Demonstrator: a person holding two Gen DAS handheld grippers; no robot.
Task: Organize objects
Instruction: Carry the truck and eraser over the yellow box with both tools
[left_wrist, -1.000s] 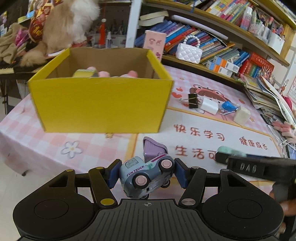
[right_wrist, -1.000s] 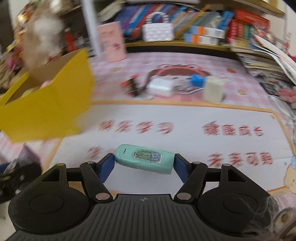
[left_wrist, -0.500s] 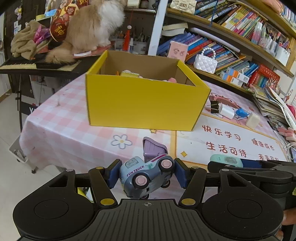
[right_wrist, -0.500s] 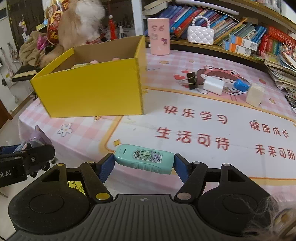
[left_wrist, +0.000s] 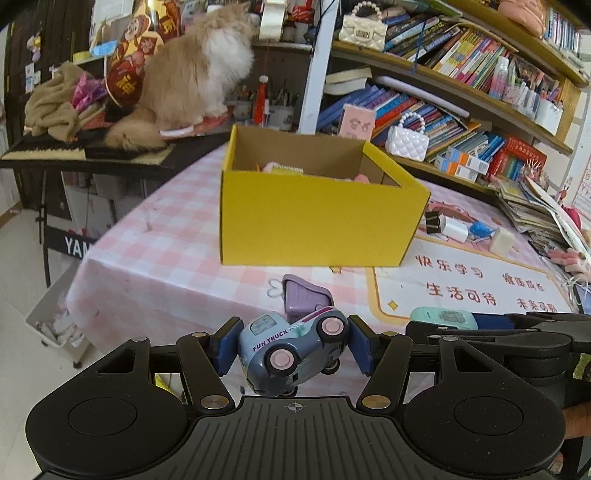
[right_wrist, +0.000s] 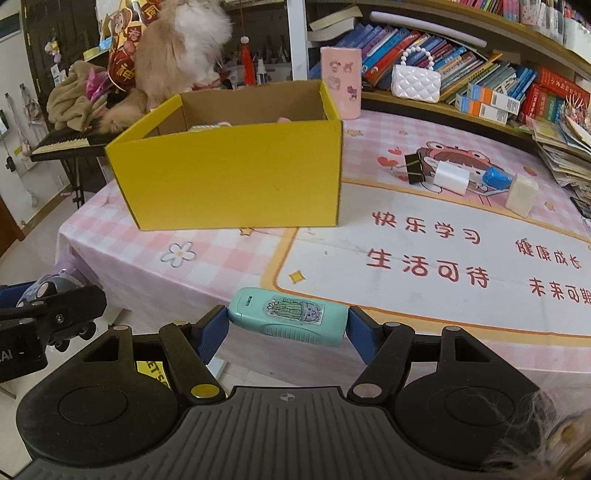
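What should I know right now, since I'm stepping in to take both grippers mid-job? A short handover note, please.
Left gripper: shut on the toy truck, held off the table.
Right gripper: shut on the mint green case, also in the air.
Yellow box stands open on the pink table; some items already lie inside.
Left to do: drop both held things in the box, then likely the binder clip, white adapter, blue item and white block.

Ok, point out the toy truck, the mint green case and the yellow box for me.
toy truck (left_wrist: 291, 350), left wrist view, on its blue-grey side above the pink wheel.
mint green case (right_wrist: 288, 320), right wrist view, on its sticker face.
yellow box (right_wrist: 236, 173), right wrist view, on its near front wall.
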